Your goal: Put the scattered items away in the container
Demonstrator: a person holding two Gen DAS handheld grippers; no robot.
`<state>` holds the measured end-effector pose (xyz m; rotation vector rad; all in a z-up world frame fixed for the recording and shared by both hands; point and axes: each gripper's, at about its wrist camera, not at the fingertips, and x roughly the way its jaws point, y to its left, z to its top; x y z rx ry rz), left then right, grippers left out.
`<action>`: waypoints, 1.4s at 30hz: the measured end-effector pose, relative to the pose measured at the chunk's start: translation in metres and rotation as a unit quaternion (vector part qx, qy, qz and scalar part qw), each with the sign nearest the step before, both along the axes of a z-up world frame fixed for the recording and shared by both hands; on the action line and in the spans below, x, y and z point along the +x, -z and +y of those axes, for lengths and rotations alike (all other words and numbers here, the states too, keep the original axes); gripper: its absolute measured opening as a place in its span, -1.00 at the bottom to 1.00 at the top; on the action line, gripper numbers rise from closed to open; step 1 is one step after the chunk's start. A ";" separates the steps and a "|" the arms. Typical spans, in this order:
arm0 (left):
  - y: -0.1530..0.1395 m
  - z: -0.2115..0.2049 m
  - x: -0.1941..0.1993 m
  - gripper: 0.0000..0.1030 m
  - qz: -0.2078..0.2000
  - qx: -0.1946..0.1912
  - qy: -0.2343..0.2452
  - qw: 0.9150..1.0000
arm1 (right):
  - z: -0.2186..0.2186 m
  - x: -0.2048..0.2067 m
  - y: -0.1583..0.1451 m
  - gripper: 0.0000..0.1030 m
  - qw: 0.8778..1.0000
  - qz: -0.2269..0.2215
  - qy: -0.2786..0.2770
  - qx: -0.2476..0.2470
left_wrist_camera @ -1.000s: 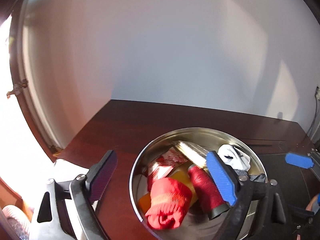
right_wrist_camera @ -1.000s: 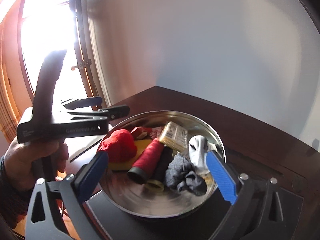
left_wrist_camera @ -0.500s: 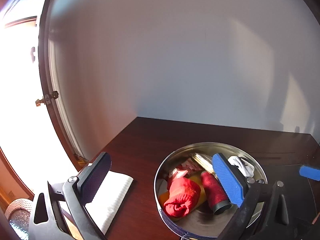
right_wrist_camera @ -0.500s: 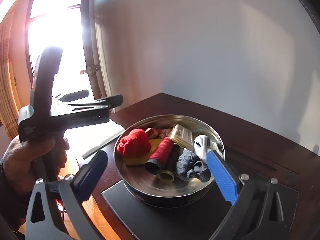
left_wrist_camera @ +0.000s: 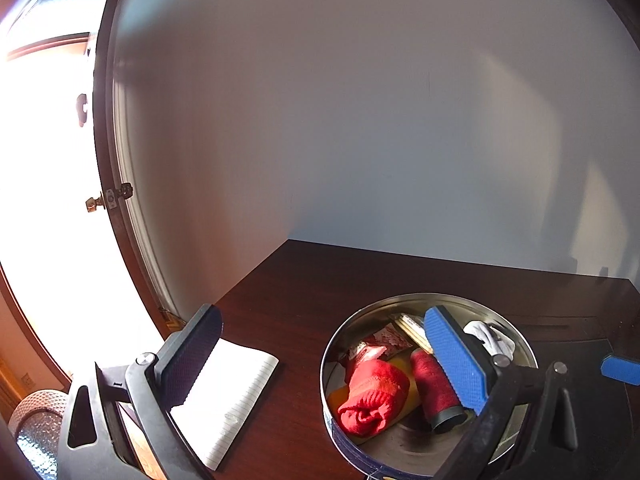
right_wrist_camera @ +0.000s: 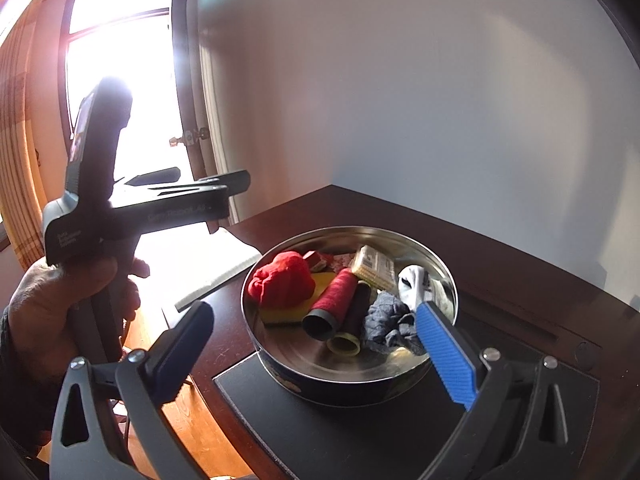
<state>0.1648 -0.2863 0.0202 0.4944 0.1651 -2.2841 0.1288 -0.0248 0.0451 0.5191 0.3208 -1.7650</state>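
A round metal tin (right_wrist_camera: 450,280) (left_wrist_camera: 332,356) stands on a dark wooden table. In it lie a red cloth (right_wrist_camera: 282,284) (left_wrist_camera: 374,398), a red thread spool (right_wrist_camera: 334,300) (left_wrist_camera: 434,392), a dark spool (right_wrist_camera: 358,312), a yellow sponge (right_wrist_camera: 320,280), a tan packet (right_wrist_camera: 372,266), a white sock (right_wrist_camera: 414,282) (left_wrist_camera: 492,338) and a grey cloth (right_wrist_camera: 390,322). My left gripper (left_wrist_camera: 324,364) is open and empty, above and left of the tin. It also shows in the right wrist view (right_wrist_camera: 188,178). My right gripper (right_wrist_camera: 316,344) is open and empty, in front of the tin.
A lined white notepad (left_wrist_camera: 236,396) lies on the table left of the tin. The tin stands on a black mat (right_wrist_camera: 360,432). A white wall meets the table at the back. A bright window with a dark frame (left_wrist_camera: 104,160) is at the left.
Both grippers have pulled back and up from the tin, so it looks smaller and farther. The left view has swung left, showing the notepad and window. The tin's contents have not moved.
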 end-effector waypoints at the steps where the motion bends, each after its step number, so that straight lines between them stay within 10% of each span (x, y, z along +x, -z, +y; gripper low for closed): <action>1: 0.000 0.000 -0.001 0.99 0.000 0.001 0.003 1.000 | 0.000 0.000 0.000 0.99 1.000 -0.001 0.000 0.000; 42: -0.008 0.004 0.004 0.99 0.039 -0.013 0.036 0.998 | 0.001 0.002 0.011 1.00 1.000 -0.017 -0.001 0.001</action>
